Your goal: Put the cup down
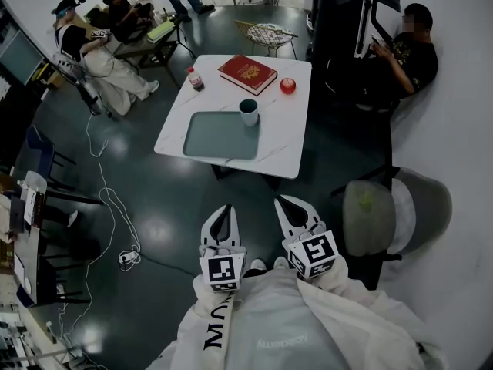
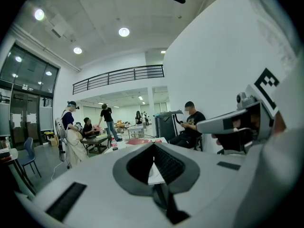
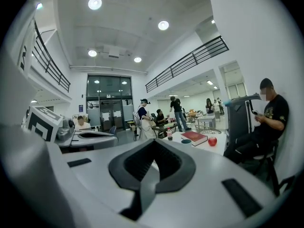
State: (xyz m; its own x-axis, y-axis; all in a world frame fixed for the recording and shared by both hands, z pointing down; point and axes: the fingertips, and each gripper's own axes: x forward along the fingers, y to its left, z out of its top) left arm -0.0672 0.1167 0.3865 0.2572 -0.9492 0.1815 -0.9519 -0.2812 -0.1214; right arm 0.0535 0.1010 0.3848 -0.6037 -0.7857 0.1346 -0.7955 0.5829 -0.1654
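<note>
On the table (image 1: 289, 141): one cup (image 1: 249, 112), one tray (image 1: 222, 136), one book (image 1: 247, 73); left claw (image 1: 225, 209), right claw (image 1: 280, 201) both closed.

A grey tray (image 1: 216, 137), dark cup (image 1: 249, 112), red book (image 1: 247, 73) and red apple (image 1: 287, 85) on a white table (image 1: 285, 145).

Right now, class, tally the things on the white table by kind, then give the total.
grey tray: 1
cup: 1
red book: 1
red apple: 1
drink bottle: 1
Total: 5
</note>
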